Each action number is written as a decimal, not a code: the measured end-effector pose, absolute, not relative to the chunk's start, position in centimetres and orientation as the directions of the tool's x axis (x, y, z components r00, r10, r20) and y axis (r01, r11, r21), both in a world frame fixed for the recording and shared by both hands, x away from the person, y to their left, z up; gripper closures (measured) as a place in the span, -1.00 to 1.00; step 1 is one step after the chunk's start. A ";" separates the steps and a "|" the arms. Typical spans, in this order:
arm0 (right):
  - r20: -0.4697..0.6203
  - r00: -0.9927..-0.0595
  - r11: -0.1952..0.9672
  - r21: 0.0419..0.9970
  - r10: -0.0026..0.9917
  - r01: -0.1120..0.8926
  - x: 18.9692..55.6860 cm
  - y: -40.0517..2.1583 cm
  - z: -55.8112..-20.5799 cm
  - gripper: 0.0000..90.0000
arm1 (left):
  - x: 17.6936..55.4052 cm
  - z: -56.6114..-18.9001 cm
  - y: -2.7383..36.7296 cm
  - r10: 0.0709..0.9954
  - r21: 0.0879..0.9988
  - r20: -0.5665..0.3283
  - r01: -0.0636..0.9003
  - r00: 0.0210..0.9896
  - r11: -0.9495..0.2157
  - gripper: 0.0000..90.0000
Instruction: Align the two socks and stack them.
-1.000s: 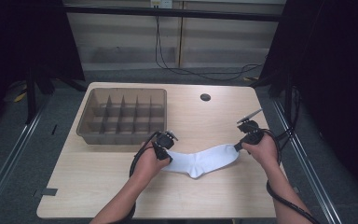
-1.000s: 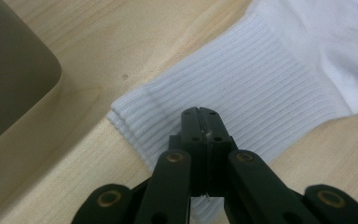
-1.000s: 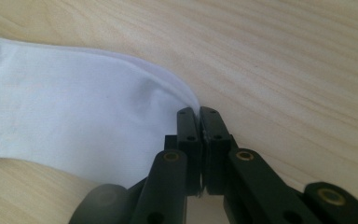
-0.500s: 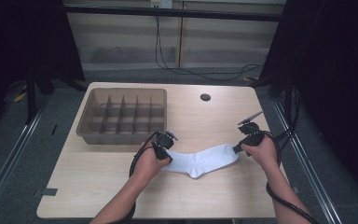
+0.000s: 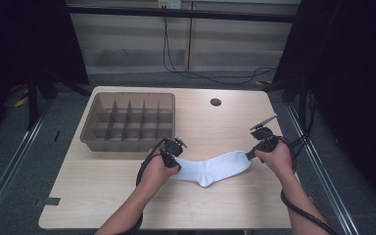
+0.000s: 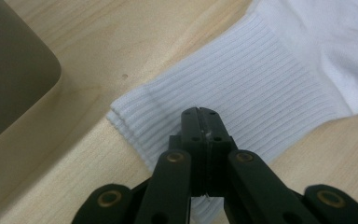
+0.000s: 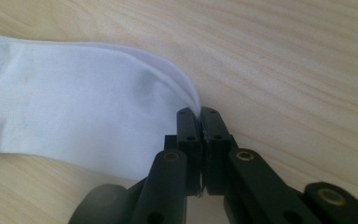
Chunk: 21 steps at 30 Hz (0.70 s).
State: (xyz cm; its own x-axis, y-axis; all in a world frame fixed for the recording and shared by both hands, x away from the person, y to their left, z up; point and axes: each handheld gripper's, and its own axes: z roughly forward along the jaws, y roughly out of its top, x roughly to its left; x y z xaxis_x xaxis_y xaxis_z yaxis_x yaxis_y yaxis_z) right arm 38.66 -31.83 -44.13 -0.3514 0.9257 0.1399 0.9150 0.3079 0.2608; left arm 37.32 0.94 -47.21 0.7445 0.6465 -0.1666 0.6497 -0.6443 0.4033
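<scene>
A white sock (image 5: 213, 168) lies stretched across the front middle of the wooden table (image 5: 127, 196). My left gripper (image 5: 175, 161) is shut on its ribbed cuff (image 6: 233, 93), and in the left gripper view the jaws (image 6: 199, 122) pinch the ribbing together. At the other end, my right gripper (image 5: 251, 154) is shut on the toe. The right gripper view shows the jaws (image 7: 199, 119) closed on the smooth toe edge of the sock (image 7: 74, 107), which lifts slightly off the wood.
A brown tray (image 5: 98, 105) with several divided compartments stands at the back left, just behind my left hand. A small round black hole (image 5: 216, 102) sits near the table's far edge. Cables trail from both grippers toward me.
</scene>
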 end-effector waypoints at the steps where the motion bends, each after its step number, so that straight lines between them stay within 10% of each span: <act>1: 0.135 -0.356 0.313 0.263 0.925 0.913 38.7 -31.8 -44.0 0.96 | 37.3 -47.2 0.9 0.646 0.404 -0.167 0.649 0.745 -0.644 1.00; 21: 0.109 -0.399 0.354 0.294 0.910 0.888 38.1 -29.7 -40.5 0.96 | 37.1 -47.2 0.1 0.660 0.417 -0.154 0.654 0.735 -0.631 1.00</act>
State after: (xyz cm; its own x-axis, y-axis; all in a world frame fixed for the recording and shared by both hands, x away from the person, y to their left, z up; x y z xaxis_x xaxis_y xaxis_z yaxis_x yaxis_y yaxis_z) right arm 38.14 -29.74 -40.54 -0.3992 0.9104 0.1090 0.8878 0.3541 0.2939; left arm 37.05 0.09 -47.21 0.7352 0.6601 -0.1539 0.6540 -0.6312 0.4169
